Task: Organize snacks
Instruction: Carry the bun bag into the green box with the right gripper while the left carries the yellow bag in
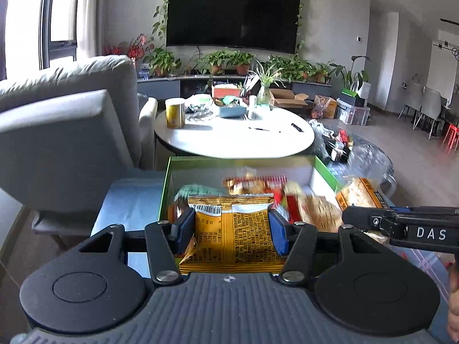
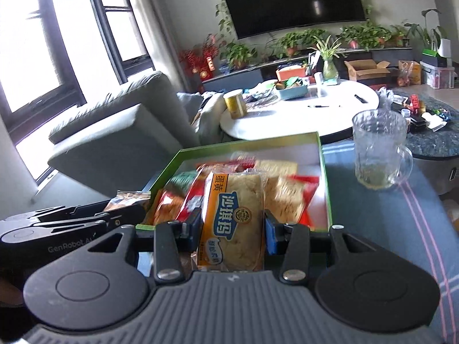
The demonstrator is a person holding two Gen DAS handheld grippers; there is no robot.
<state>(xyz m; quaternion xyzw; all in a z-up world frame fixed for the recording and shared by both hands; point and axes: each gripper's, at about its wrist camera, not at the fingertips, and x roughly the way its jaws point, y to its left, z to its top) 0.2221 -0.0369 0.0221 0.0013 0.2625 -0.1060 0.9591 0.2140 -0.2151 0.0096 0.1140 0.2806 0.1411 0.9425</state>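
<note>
An orange-yellow snack packet (image 1: 232, 229) printed with black text and a barcode, a green-rimmed box (image 2: 322, 154) with white inside, and blue cloth with pink stripes (image 2: 413, 215) on the desk.

Likely a home living room, wall television (image 1: 233, 11), grey sofa (image 1: 66, 120), potted plants (image 1: 229, 61)

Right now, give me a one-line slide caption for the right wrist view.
Right gripper clamps a cake packet above the green snack box, glass mug beside it.
</note>
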